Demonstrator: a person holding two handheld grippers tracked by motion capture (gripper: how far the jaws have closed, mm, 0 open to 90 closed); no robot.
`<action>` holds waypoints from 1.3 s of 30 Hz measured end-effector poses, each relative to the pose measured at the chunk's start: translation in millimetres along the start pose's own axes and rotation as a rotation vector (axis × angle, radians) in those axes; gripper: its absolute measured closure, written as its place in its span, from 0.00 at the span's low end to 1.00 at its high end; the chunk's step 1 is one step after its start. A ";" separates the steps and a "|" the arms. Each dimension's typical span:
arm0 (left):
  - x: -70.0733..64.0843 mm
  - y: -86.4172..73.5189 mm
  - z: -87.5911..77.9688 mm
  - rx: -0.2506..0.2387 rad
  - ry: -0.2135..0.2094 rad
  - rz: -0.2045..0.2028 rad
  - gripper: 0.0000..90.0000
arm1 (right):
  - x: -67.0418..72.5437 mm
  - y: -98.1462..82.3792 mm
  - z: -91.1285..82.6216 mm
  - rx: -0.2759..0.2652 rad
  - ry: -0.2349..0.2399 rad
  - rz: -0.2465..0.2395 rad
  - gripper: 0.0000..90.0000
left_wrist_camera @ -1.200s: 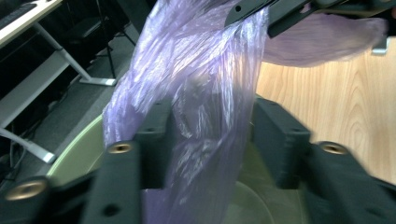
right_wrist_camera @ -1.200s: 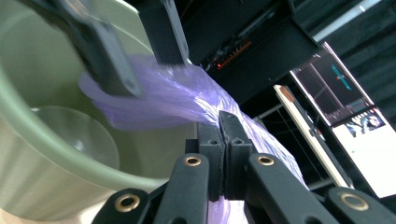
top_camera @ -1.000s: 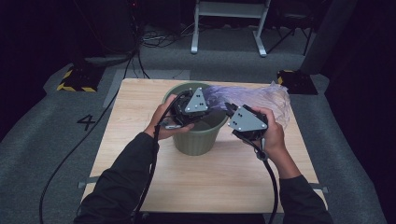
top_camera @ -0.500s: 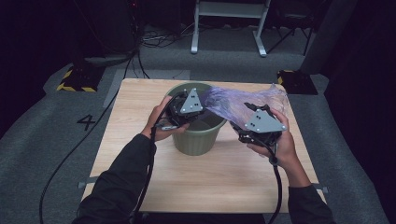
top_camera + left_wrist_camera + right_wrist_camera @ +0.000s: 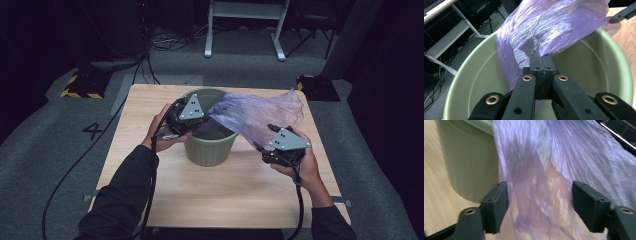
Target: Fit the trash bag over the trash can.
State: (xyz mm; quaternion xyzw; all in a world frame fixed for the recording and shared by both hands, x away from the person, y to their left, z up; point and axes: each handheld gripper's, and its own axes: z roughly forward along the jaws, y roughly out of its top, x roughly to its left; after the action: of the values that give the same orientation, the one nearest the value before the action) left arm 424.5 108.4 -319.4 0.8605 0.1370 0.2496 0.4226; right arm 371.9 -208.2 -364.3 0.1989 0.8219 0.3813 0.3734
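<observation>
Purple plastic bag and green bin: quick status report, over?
Left gripper shut on thin purple plastic bag above round green plastic bin. Right gripper open, bag film between its fingers. Nothing blocking the bin mouth.

Your high view is lit from overhead on the table (image 5: 150, 190); the floor and surroundings fall to near black. It's soft and low-res. Your right gripper view is motion-blurred across the purple bag (image 5: 564, 165). Your left gripper view is sharp, with glare on the bag's creases.

Dark sleeves; black grippers, grey three-cornered plates, brass rivets, black cables.
</observation>
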 end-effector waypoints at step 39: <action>-23.8 35.4 8.2 -0.055 -0.030 0.019 0.54 | 2.0 67.5 -10.1 -0.122 -0.098 -0.178 1.00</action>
State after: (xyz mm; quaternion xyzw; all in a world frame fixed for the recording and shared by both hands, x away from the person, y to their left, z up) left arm 409.9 70.9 -302.9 0.8533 0.1157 0.2443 0.4458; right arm 365.7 -169.4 -308.5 0.1206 0.7923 0.3860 0.4568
